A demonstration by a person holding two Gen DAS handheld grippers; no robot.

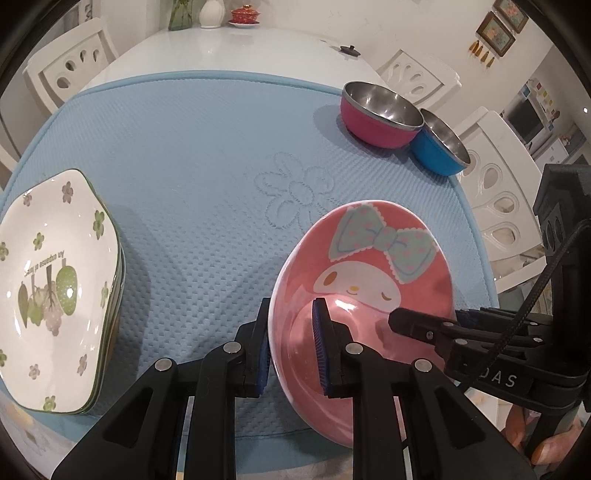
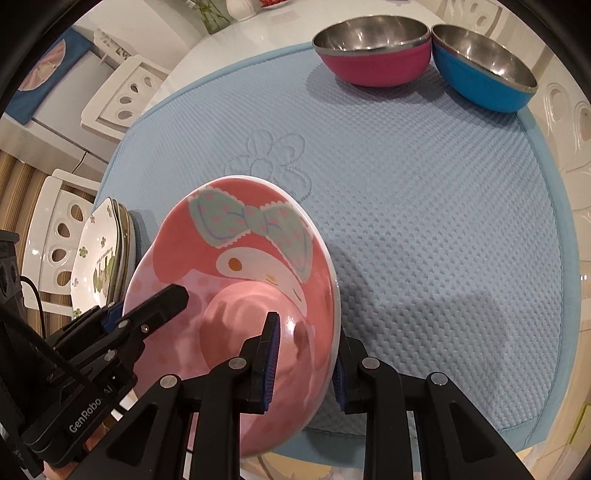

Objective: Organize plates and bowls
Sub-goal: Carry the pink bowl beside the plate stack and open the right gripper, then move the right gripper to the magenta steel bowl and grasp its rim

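Observation:
A pink cartoon-rabbit bowl [image 1: 369, 280] is held tilted above the blue mat [image 1: 207, 155]; it also shows in the right wrist view [image 2: 251, 258]. My left gripper [image 1: 291, 347] is shut on its left rim, one finger inside, one outside. My right gripper [image 2: 306, 354] is shut on its right rim and shows from the side in the left wrist view [image 1: 410, 323]. A stack of white floral plates [image 1: 51, 288] lies at the mat's left, also in the right wrist view [image 2: 99, 258]. A magenta steel bowl [image 1: 380, 114] and a blue steel bowl [image 1: 439, 147] stand at the far right.
White chairs [image 1: 495, 192] ring the white round table [image 1: 229, 48]. A red lidded cup [image 1: 244, 14], a white vase [image 1: 211, 13] and a small black lid [image 1: 349, 50] stand at the table's far side. The steel bowls [image 2: 373, 48] touch each other.

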